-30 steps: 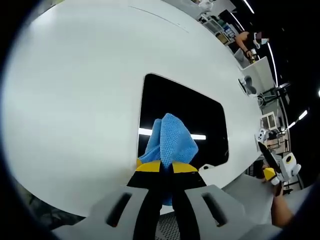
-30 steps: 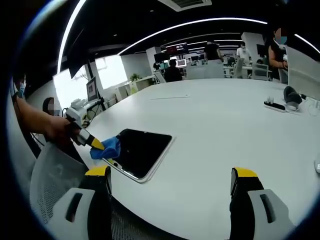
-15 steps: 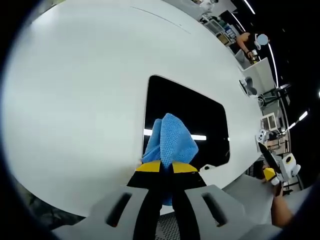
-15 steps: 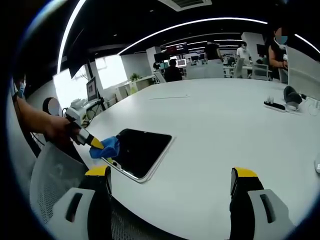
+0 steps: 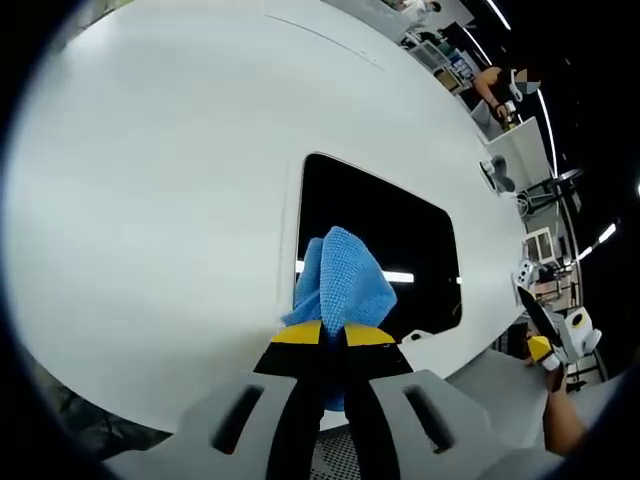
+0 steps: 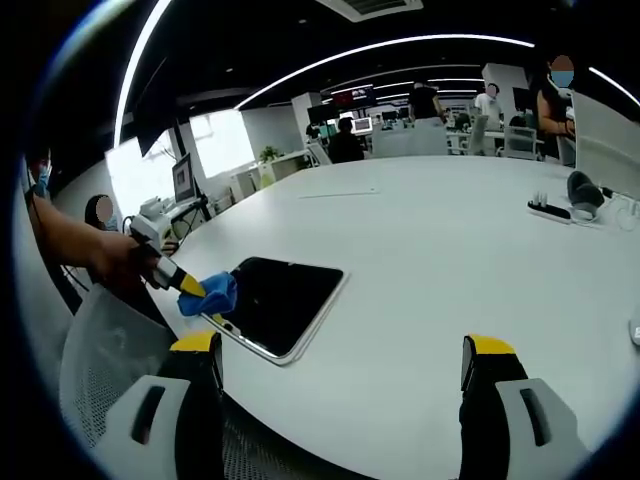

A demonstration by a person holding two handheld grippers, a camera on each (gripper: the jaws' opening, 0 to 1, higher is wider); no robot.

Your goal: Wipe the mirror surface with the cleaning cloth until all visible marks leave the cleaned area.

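One white table [image 6: 420, 250] carries everything; mirror [image 5: 375, 240] as landmark, flat near table's near edge. Left gripper [image 5: 334, 335] clamped tight on blue cleaning cloth [image 5: 343, 280], cloth bunched over mirror's near corner. Right gripper [image 6: 340, 365] held wide, empty, well back from mirror, hovering off table edge. Marks on glass: cannot tell, surface reads dark with strip-light reflection. Risk: bunched cloth wipes narrow band, misses corners; hard push could slide mirror off edge. Beyond mirror: power strip [image 6: 552, 211], dark rounded object [image 6: 583, 190], well apart, not obstructing.
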